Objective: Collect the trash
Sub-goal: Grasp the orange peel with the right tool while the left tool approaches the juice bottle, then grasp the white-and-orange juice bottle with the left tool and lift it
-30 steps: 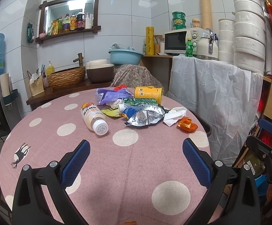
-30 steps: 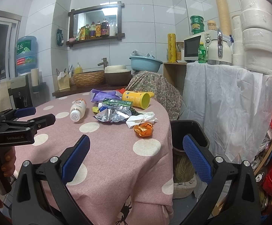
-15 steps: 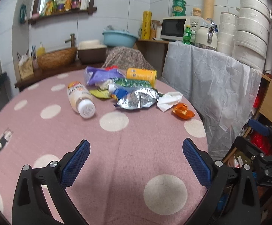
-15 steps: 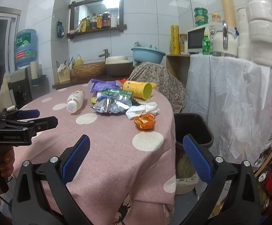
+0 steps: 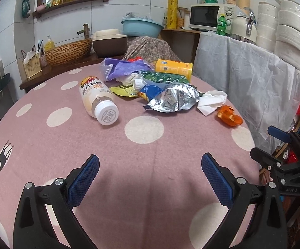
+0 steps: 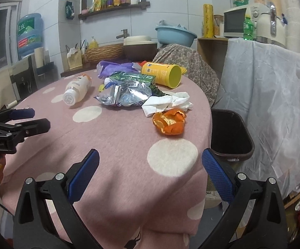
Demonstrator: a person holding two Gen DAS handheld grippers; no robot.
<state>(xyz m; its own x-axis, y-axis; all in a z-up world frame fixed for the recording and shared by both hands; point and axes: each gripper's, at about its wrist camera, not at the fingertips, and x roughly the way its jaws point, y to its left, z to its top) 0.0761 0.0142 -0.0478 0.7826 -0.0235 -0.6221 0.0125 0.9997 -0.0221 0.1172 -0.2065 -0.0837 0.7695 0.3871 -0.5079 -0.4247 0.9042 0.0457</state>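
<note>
Both my grippers, left gripper (image 5: 150,178) and right gripper (image 6: 150,174), hung spread wide, holding nothing. I saw the orange peel (image 6: 169,122) lying on the table (image 6: 119,145) near the bin (image 6: 230,134), beside the tissue (image 6: 166,103).

A round counter (image 5: 145,178) under a pink cloth with white dots carries a heap of litter. On it lie a capped bottle (image 5: 98,99) on its side, a silver foil bag (image 5: 172,101), a crumpled tissue (image 5: 211,101), orange peel (image 5: 228,117), a toppled yellow can (image 5: 173,68), a green packet (image 5: 164,77) and a purple bag (image 5: 123,68).
</note>
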